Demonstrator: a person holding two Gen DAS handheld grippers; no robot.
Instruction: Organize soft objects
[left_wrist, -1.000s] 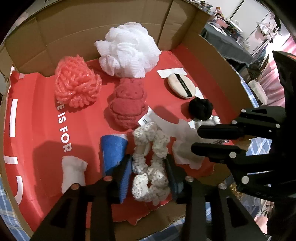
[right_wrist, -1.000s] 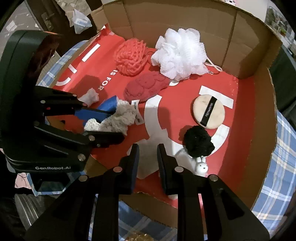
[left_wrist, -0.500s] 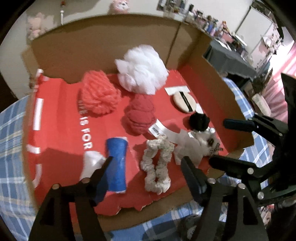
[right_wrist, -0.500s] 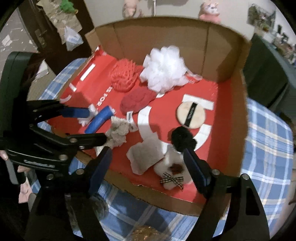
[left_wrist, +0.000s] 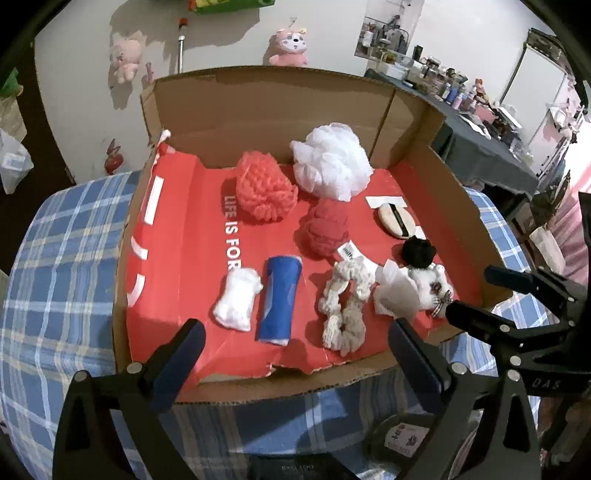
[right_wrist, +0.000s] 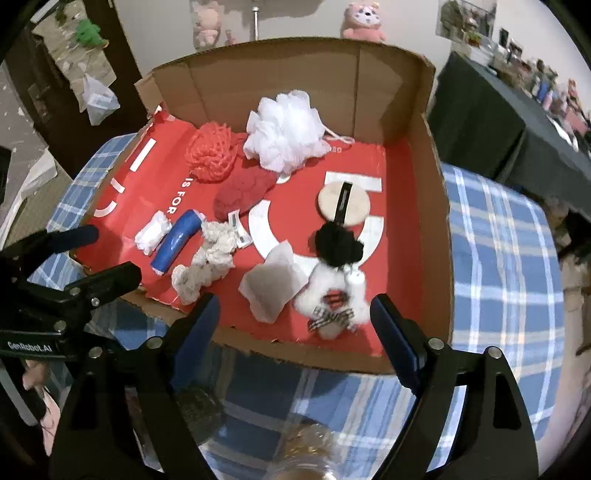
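A red-lined cardboard box (left_wrist: 173, 229) (right_wrist: 417, 206) holds the soft objects. At the back lie a white mesh pouf (left_wrist: 330, 162) (right_wrist: 286, 131), a coral pouf (left_wrist: 264, 192) (right_wrist: 212, 157) and a red plush (left_wrist: 327, 229) (right_wrist: 243, 190). Toward the front lie a white wad (left_wrist: 238, 299) (right_wrist: 153, 232), a blue roll (left_wrist: 280, 299) (right_wrist: 179, 242), a cream scrunchie (left_wrist: 345, 302) (right_wrist: 207, 260), a white cloth (left_wrist: 395, 297) (right_wrist: 271, 284), a black pompom (left_wrist: 417, 251) (right_wrist: 336, 243), a white plush with a bow (right_wrist: 334, 301) and a round puff (left_wrist: 395, 219) (right_wrist: 343, 203). My left gripper (left_wrist: 295, 350) and right gripper (right_wrist: 295, 321) are open, empty, outside the front wall.
The box sits on a blue plaid tablecloth (left_wrist: 55, 258) (right_wrist: 498, 240). A dark table (left_wrist: 480, 144) with small items stands at the right. Pink plush toys (left_wrist: 291, 42) hang on the wall behind. A round jar lid (left_wrist: 402, 439) lies near the front.
Both grippers have opened wide and drawn back and up out of the box. The cream scrunchie that sat between my left fingers now lies free on the red liner.
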